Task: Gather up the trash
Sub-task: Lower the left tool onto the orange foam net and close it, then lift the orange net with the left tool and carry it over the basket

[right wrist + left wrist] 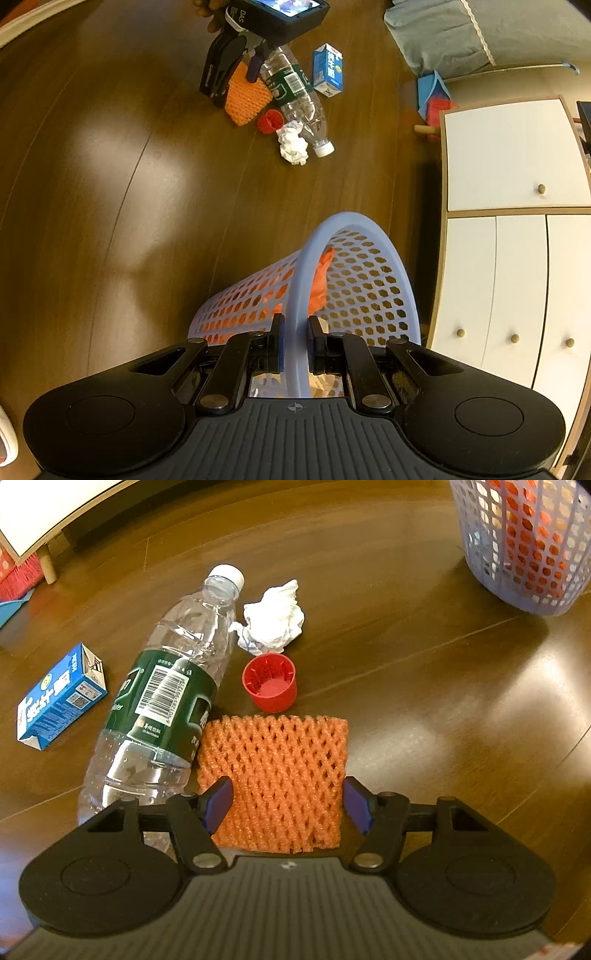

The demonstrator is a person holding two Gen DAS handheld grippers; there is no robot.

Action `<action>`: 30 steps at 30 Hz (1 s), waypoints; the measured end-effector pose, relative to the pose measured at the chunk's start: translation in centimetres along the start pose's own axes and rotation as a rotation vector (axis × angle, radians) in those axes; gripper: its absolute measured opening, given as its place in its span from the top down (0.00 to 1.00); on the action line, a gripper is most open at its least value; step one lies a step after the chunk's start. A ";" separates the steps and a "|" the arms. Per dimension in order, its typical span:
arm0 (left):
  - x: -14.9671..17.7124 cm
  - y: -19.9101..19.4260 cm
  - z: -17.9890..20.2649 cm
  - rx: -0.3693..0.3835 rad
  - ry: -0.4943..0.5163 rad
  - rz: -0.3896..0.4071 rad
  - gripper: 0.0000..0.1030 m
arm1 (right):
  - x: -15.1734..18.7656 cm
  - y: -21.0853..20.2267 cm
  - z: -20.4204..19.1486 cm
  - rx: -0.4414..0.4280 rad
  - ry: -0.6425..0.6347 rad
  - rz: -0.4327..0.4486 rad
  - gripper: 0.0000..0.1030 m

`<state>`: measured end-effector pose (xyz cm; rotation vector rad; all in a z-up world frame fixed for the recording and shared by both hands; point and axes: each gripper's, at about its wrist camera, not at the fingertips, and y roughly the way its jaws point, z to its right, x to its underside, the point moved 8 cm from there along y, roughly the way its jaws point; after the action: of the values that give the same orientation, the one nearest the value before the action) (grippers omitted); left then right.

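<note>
Left wrist view showed my left tongs (pixel 287 805) spread wide and hanging just over the near end of the orange foam fruit net (pixel 275 777), one blue pad (pixel 219 803) on each side of it and neither pad visibly pressing the foam. The net lay flat on the wooden floor (pixel 424 701), straight ahead of the tongs, with its longer side running away from me, so the jaws stood across its narrower width; I judged a plain descent and squeeze would catch it. Close by sat the rest of the litter: a clear plastic water bottle (pixel 166 698) lying on its side, touching the net's left edge, a red cap (pixel 269 683) just beyond the net's far edge, a crumpled white tissue (pixel 273 622) past that, and a blue milk carton (pixel 61 698) off to the left. My right tongs (pixel 295 341) were closed on the rim of the lavender mesh wastebasket (pixel 369 273), which leaned over with an orange liner (pixel 319 280) inside. From the right wrist view the pile lay well apart from the basket, far up the floor, so my left hand was plainly the nearer one to the net, and the bottle alongside looked like the thing most likely to be nudged.
</note>
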<state>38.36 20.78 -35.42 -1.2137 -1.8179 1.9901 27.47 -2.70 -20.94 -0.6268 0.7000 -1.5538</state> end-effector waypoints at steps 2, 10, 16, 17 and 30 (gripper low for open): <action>-0.1 0.0 -0.2 -0.005 -0.003 0.002 0.54 | 0.0 0.0 0.1 -0.003 0.009 0.001 0.92; -0.6 -1.1 -0.6 0.017 0.001 0.018 0.94 | 0.0 0.2 0.2 -0.006 0.006 0.003 0.92; -1.6 -3.2 -0.2 0.029 0.004 0.060 0.94 | 0.4 0.3 -0.1 0.001 -0.014 -0.001 0.92; -1.9 -3.7 -0.2 0.028 0.005 0.068 0.94 | 0.5 0.3 -0.1 0.002 -0.015 -0.001 0.92; -8.7 -13.5 0.2 0.079 0.023 0.236 0.94 | 0.7 0.6 -0.3 0.018 -0.070 -0.003 0.92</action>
<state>38.79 18.32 -19.51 -1.4800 -1.6340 2.1352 27.61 -3.39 -21.58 -0.6661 0.6322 -1.5323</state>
